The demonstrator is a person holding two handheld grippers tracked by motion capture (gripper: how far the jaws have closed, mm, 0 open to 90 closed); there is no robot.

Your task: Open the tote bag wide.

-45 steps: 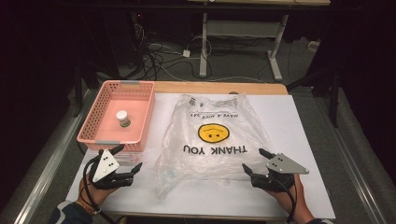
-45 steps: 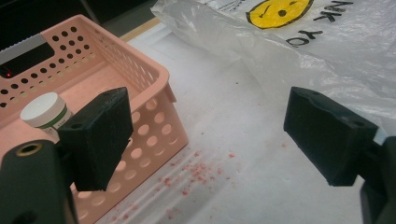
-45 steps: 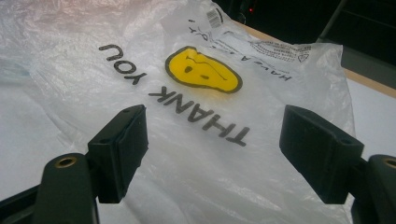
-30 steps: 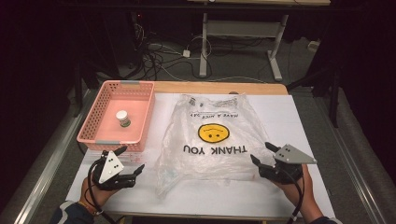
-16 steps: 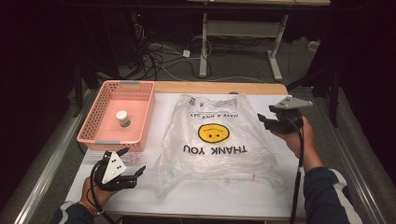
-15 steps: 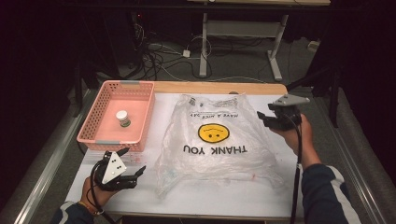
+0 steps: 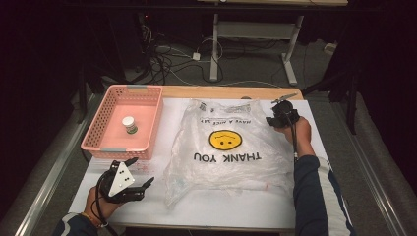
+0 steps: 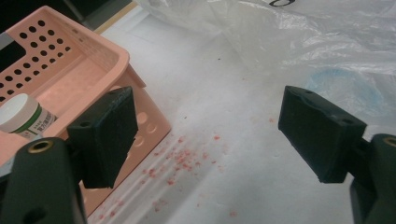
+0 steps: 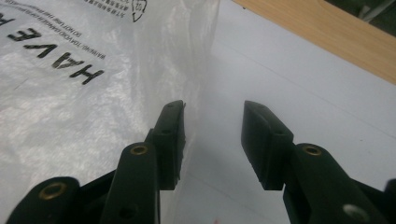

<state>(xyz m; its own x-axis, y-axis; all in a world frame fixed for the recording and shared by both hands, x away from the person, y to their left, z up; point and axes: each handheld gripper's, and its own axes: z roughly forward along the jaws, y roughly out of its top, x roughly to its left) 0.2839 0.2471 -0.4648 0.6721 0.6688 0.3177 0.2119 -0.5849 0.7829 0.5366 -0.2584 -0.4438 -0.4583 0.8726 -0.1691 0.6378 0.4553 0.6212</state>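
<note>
- At the far right edge of the plastic bag, we see the right gripper low over the white sheet that covers the tabletop, held by a hand in a dark sleeve.
- In the right gripper view, its jaws stand partly open with nothing between them; one jaw is right against the bag's edge and the other is over bare white sheet.
- The bag lies flat and crumpled in the middle of the sheet, its yellow smiley face and the words THANK YOU upside down from the person's side.
- Near the front left corner of the sheet, we see the left gripper with its grey three-cornered plate on top, just in front of the pink basket.
- In the left gripper view, its jaws are wide open and empty; one is beside the basket's corner, the other points toward the bag's near edge, and small pink specks dot the sheet between them.
- A small white jar with a green label stands upright inside the basket, well apart from both grippers.
- The bag lies just beside the basket, to its right; we cannot tell whether they touch.
</note>
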